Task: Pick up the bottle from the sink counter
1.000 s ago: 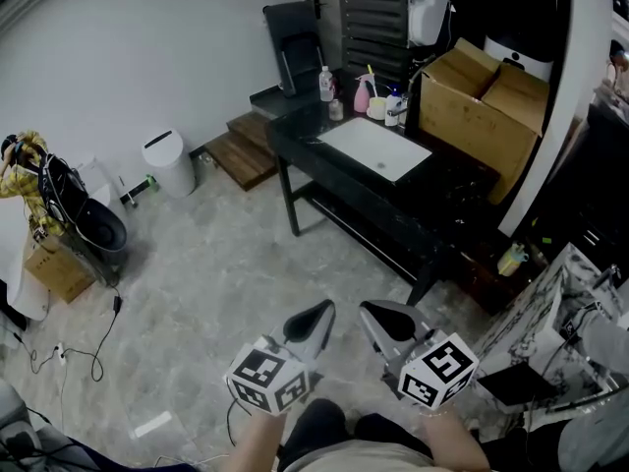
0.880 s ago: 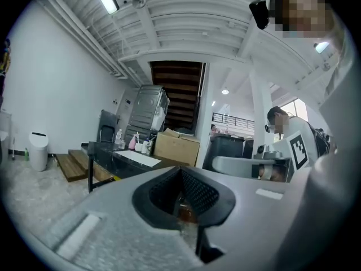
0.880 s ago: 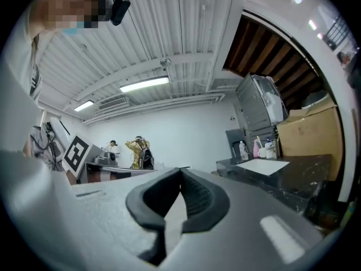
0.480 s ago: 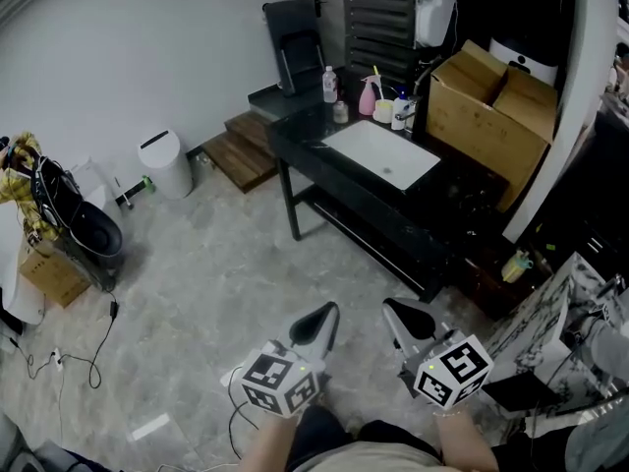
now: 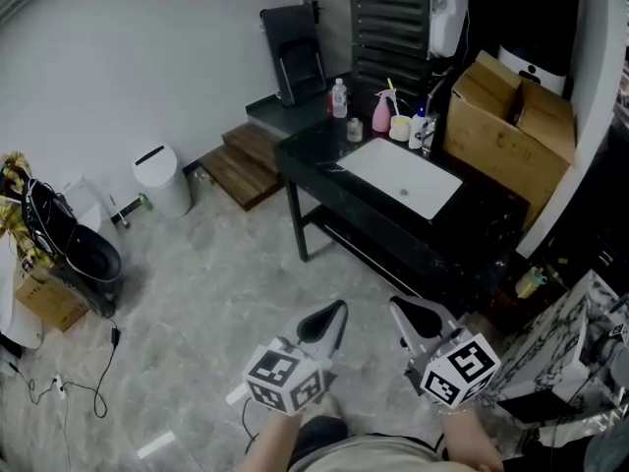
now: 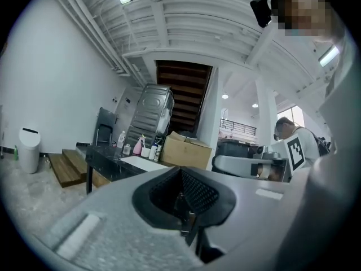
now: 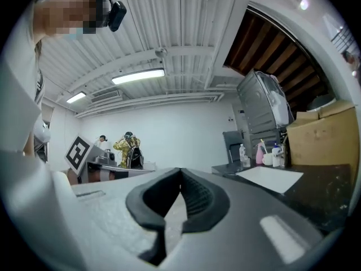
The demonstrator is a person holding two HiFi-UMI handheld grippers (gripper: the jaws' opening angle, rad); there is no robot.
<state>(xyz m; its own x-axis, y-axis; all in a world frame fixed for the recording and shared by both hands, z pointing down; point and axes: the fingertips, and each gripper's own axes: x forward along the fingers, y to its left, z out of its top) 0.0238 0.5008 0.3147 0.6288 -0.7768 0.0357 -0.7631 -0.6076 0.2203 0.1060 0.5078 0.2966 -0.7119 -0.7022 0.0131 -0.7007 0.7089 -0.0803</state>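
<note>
Both hand-held grippers are carried low and close to the person's body, side by side. The left hand-held gripper point(image 5: 329, 321) and the right hand-held gripper point(image 5: 414, 315) each have their jaws pressed together with nothing between them. That suits walking: neither has anything to grasp here, and closed jaws stay clear of obstacles.

Well ahead of both tips stands the black desk point(image 5: 316, 152) with its white sink basin point(image 5: 403, 177). The clear bottle point(image 5: 339, 98) stands upright at the desk's far left corner, well apart from either hand-held gripper and somewhat left of the basin. Beyond the basin, to the bottle's right, a pink spray bottle point(image 5: 380, 114), a white cup point(image 5: 400, 126) and some smaller containers are lined up along the back edge. An open cardboard box point(image 5: 506, 136) rests farther right.

My judgement is that the task is at the approach stage, with no grasp begun. The bottle's place near the desk's edge, with a free side facing the open floor, looks reachable without brushing the other containers. The jaws would need to spread before closing round its body.
</note>
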